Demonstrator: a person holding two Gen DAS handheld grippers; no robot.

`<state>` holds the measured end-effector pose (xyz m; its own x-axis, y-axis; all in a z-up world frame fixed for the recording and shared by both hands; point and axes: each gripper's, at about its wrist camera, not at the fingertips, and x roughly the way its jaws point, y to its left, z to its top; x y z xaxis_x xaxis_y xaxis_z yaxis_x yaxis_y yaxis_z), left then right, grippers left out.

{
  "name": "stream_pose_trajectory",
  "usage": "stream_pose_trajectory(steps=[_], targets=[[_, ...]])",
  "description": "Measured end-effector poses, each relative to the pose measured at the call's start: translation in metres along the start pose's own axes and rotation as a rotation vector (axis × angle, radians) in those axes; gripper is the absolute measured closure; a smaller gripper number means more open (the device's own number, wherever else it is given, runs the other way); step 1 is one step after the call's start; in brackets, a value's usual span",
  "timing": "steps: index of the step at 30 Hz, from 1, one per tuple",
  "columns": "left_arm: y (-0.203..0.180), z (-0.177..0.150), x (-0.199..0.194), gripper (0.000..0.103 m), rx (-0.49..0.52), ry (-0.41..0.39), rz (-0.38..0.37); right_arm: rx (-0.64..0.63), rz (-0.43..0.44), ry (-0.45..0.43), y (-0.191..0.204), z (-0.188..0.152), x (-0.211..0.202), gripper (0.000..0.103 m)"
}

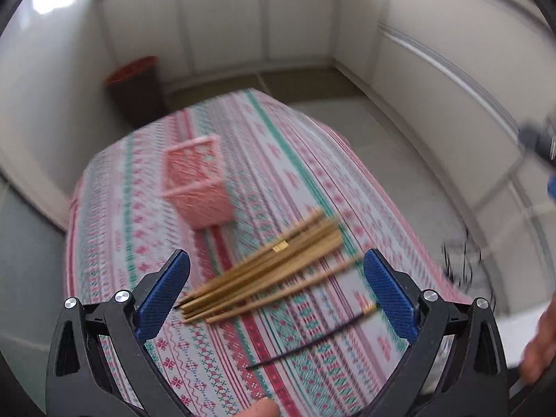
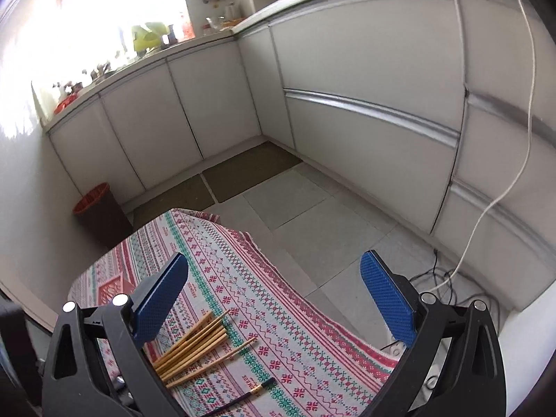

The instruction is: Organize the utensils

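A loose pile of bamboo chopsticks [image 1: 267,274] lies on the patterned tablecloth [image 1: 146,229], fanned out between the fingers of my left gripper [image 1: 276,295], which hangs open above them and holds nothing. A single dark chopstick [image 1: 312,338] with a gold band lies nearer the camera. Beyond the pile stands a pink slotted basket [image 1: 198,182]. In the right wrist view my right gripper [image 2: 274,299] is open and empty above the table's right edge, with the bamboo chopsticks [image 2: 198,347] and the dark chopstick [image 2: 243,396] low between its fingers. The pink basket [image 2: 111,290] shows partly behind its left finger.
A dark bin with a red rim [image 2: 99,213] stands on the floor past the table's far end. White cabinets [image 2: 365,121] line the walls. Cables [image 2: 448,281] and a white cord lie on the floor tiles to the right. A hand [image 1: 542,337] shows at the right edge.
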<state>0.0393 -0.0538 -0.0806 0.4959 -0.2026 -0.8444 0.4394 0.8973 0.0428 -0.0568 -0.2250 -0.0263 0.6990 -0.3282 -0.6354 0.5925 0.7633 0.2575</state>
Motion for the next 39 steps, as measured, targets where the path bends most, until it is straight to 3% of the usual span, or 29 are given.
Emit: stream_pose_trajectory(steps=[2, 5, 10, 13, 15, 18, 26, 29, 32, 33, 36, 39], targets=[[-0.019, -0.007, 0.017, 0.007, 0.099, 0.049, -0.058, 0.089, 0.037, 0.058, -0.021, 0.007, 0.007, 0.006], [-0.04, -0.018, 0.05, 0.007, 0.17, 0.191, -0.224, 0.148, 0.079, 0.13, -0.039, 0.01, 0.017, 0.006], [-0.06, -0.025, 0.091, 0.007, 0.283, 0.287, -0.209, 0.157, 0.1, 0.216, -0.052, 0.012, 0.03, 0.006], [-0.067, -0.005, 0.098, 0.008, 0.303, 0.311, -0.291, 0.224, 0.132, 0.295, -0.064, 0.011, 0.045, 0.006], [-0.077, 0.005, 0.11, 0.022, 0.336, 0.372, -0.336, 0.29, 0.161, 0.349, -0.074, 0.011, 0.055, 0.006], [-0.095, 0.01, 0.132, 0.037, 0.421, 0.448, -0.342, 0.344, 0.167, 0.394, -0.082, 0.01, 0.065, 0.006], [-0.111, 0.013, 0.183, 0.055, 0.518, 0.562, -0.309, 0.403, 0.137, 0.459, -0.096, 0.005, 0.084, 0.006], [-0.111, 0.012, 0.188, 0.06, 0.533, 0.56, -0.313, 0.424, 0.122, 0.494, -0.099, 0.001, 0.091, 0.006], [-0.099, 0.011, 0.184, 0.087, 0.529, 0.527, -0.27, 0.422, 0.106, 0.529, -0.099, -0.005, 0.097, 0.006], [-0.091, 0.011, 0.18, 0.091, 0.523, 0.512, -0.265, 0.421, 0.1, 0.541, -0.098, -0.007, 0.099, 0.006], [-0.076, 0.009, 0.17, 0.098, 0.503, 0.442, -0.254, 0.412, 0.067, 0.568, -0.097, -0.015, 0.103, 0.006], [-0.054, 0.006, 0.144, 0.098, 0.446, 0.333, -0.265, 0.389, 0.034, 0.621, -0.089, -0.033, 0.111, 0.006]])
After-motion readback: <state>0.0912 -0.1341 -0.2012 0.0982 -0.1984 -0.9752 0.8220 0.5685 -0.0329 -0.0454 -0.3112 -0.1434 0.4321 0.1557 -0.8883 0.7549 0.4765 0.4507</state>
